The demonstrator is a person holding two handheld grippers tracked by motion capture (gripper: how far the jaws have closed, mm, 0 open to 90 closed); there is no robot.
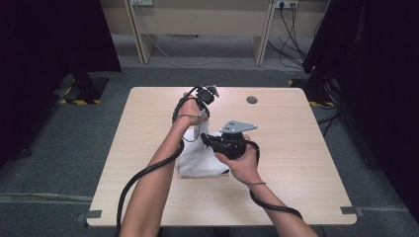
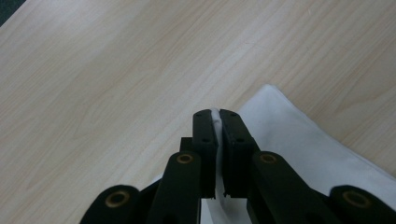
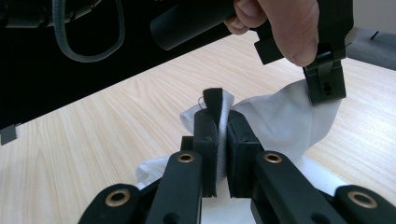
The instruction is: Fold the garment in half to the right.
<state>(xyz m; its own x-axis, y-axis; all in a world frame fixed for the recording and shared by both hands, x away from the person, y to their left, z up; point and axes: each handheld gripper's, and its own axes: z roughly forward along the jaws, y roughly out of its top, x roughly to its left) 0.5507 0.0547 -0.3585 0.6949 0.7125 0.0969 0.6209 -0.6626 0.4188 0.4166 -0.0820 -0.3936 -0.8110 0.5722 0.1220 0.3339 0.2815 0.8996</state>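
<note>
A white cloth (image 1: 197,160) lies near the middle of the light wooden table (image 1: 296,148), its upper part pulled up off the surface. My left gripper (image 1: 201,118) points down onto the cloth's raised far end. In the left gripper view my left gripper (image 2: 215,114) is shut on a thin white fold of the cloth (image 2: 289,135). My right gripper (image 1: 205,138) reaches in from the right, and in its own view my right gripper (image 3: 218,119) is shut on a cloth (image 3: 285,116) edge with a black strip. The left gripper (image 3: 324,84) pinches the cloth just beyond it.
A round grommet (image 1: 252,99) sits in the table's far middle. Tape marks (image 1: 94,215) are stuck at the front corners. Beyond the table stand a desk (image 1: 197,19) with hanging cables (image 1: 291,39) and black curtains (image 1: 49,39) on both sides.
</note>
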